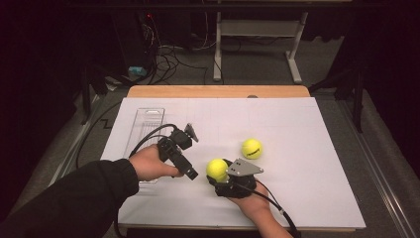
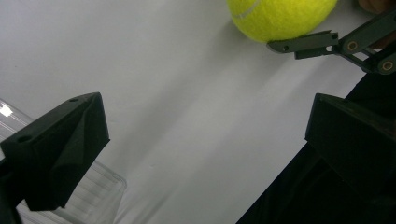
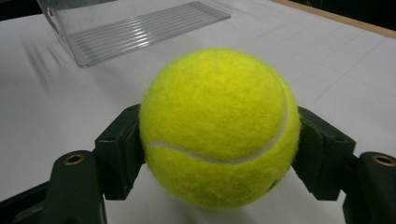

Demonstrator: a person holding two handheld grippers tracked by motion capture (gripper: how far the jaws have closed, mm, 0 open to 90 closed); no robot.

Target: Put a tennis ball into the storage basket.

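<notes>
My right gripper (image 1: pixel 218 177) is shut on a yellow tennis ball (image 1: pixel 216 168) near the front middle of the white sheet (image 1: pixel 307 188). In the right gripper view the ball (image 3: pixel 219 116) sits squeezed between both black jaws of the right gripper (image 3: pixel 219 158). A second tennis ball (image 1: pixel 252 148) lies free a little further back and to the right. My left gripper (image 1: pixel 184 166) hovers just left of the held ball, open with nothing between its jaws. In the left gripper view the left gripper (image 2: pixel 205 126) looks down on bare sheet, with the held ball (image 2: pixel 280 16) at the top edge.
A clear plastic tray (image 1: pixel 143 129) lies along the sheet's left side, behind my left hand; its ribbed floor (image 3: pixel 140 28) and a corner (image 2: pixel 100 196) show in the gripper views. A wooden table edge (image 1: pixel 218 91) runs along the back. Beyond it are cables and desk legs.
</notes>
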